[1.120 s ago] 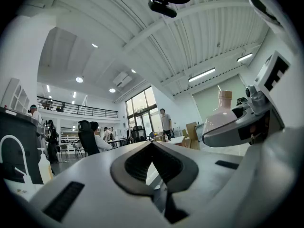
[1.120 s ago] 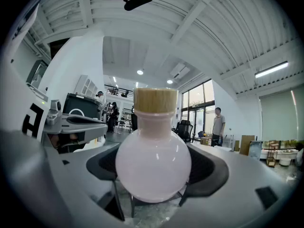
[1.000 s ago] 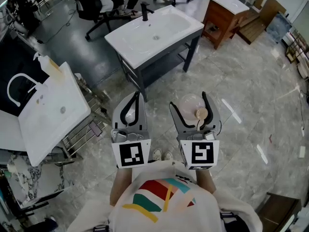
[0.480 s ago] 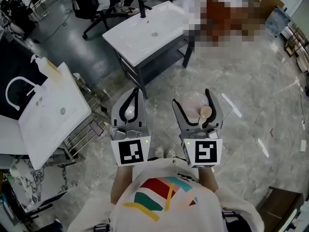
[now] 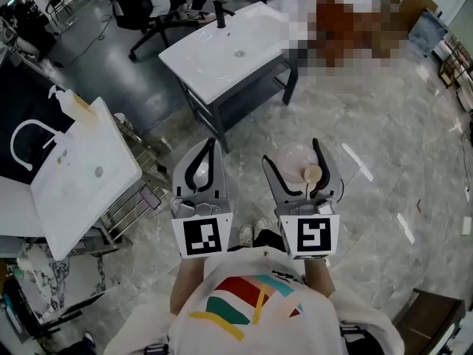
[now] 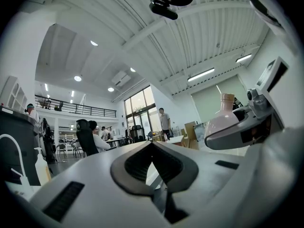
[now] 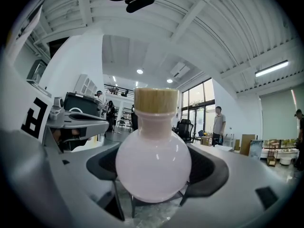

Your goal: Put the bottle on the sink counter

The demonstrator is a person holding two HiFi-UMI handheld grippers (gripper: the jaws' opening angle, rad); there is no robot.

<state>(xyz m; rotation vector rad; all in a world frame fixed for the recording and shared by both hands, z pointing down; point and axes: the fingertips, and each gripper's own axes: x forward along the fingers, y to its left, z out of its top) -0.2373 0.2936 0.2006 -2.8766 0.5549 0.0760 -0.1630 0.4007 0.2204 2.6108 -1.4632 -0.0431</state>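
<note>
The right claw (image 5: 292,154) is closed on the bottle (image 7: 153,160), its 2 dark padded jaws pressing the round belly from either side. The bottle is a smooth, glossy globe of pale pinkish white with a short neck and a light wooden cap (image 7: 155,100), and it stands upright in the grip. The left claw (image 5: 212,148) sits just beside it, jaws together at the tips with nothing between them. Each claw has a grey plastic body and carries a marker cube with a black-and-white square pattern, 1 on the left (image 5: 202,237) and 1 on the right (image 5: 311,235); the patterns spell no readable word.

Both claws are held out in front of the person's white shirt (image 5: 247,309), which bears coloured stripes, above a floor (image 5: 384,124) of grey veined tiles. The bottle is therefore in the air, well apart from the sink table (image 5: 222,54), a white rectangular basin on a dark frame with a black faucet (image 5: 220,13). A second sink (image 5: 81,168), white with a curved white faucet (image 5: 22,135), stands to the left.
</note>
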